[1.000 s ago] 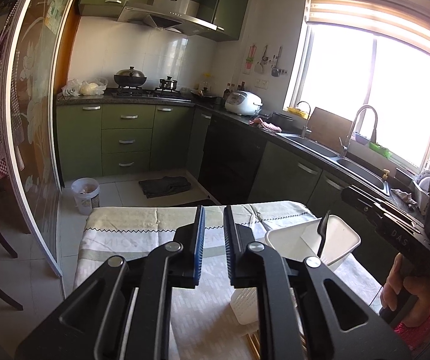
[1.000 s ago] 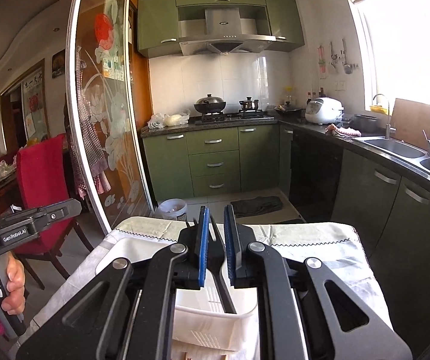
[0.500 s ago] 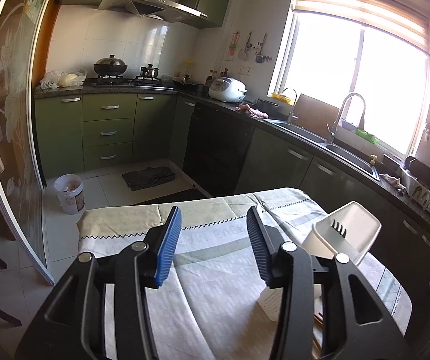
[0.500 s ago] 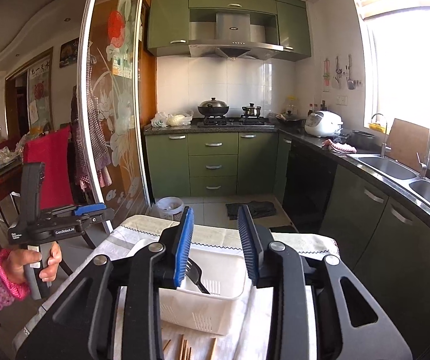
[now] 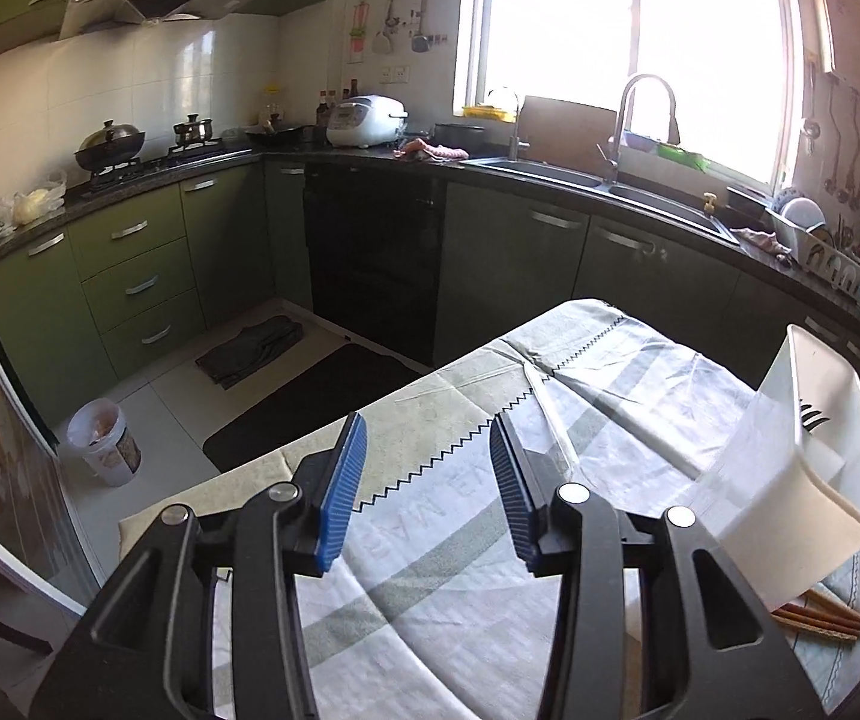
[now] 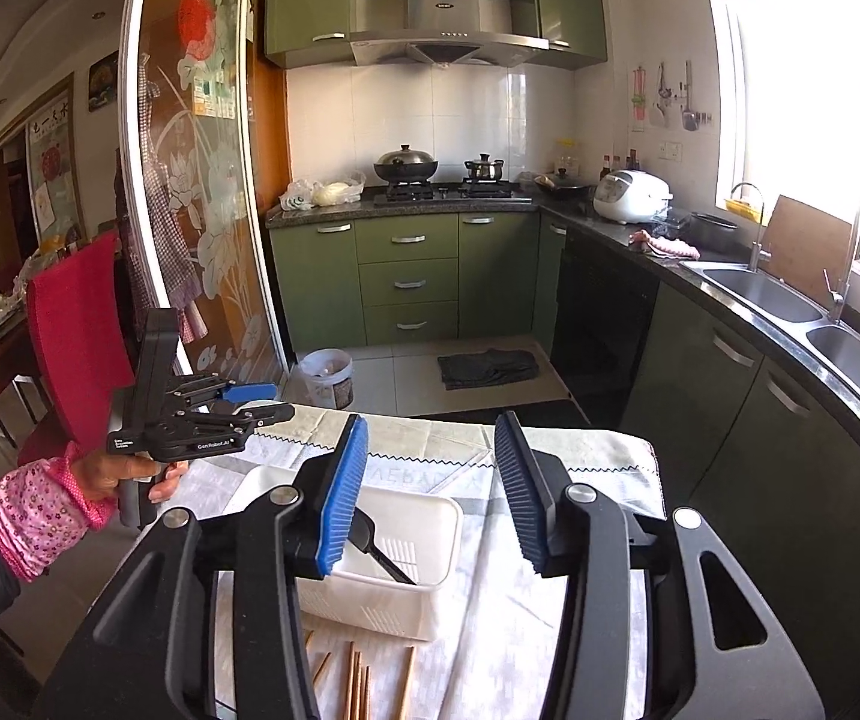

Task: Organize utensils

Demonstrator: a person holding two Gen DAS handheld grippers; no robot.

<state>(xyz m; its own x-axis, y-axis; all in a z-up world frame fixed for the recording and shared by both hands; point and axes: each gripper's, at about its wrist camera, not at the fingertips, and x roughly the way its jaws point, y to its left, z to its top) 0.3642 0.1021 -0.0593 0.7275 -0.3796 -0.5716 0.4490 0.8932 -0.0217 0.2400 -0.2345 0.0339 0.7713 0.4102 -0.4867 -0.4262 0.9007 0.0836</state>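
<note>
A white plastic basket (image 6: pixel 423 546) stands on the cloth-covered table (image 6: pixel 586 480) with a black fork (image 6: pixel 384 558) lying inside it. In the left wrist view the basket (image 5: pixel 802 480) is at the right, with the fork's tines (image 5: pixel 814 414) showing. Several wooden chopsticks (image 6: pixel 357 684) lie on the cloth in front of the basket; their ends show in the left wrist view (image 5: pixel 820 615). My right gripper (image 6: pixel 430 480) is open and empty above the basket. My left gripper (image 5: pixel 426 480) is open and empty over the bare cloth; it also shows in the right wrist view (image 6: pixel 201 414).
The table (image 5: pixel 460 420) stands in a kitchen. Green cabinets (image 6: pixel 411 282) and a sink counter (image 6: pixel 790 306) lie beyond its far and right edges. A red chair (image 6: pixel 78 324) and a glass sliding door (image 6: pixel 201 210) are to the left. A small bin (image 5: pixel 102 441) stands on the floor.
Both grippers opened wide. My right gripper let go of the black fork, which now lies in the basket, and drew back. My left gripper swung left, away from the basket.
</note>
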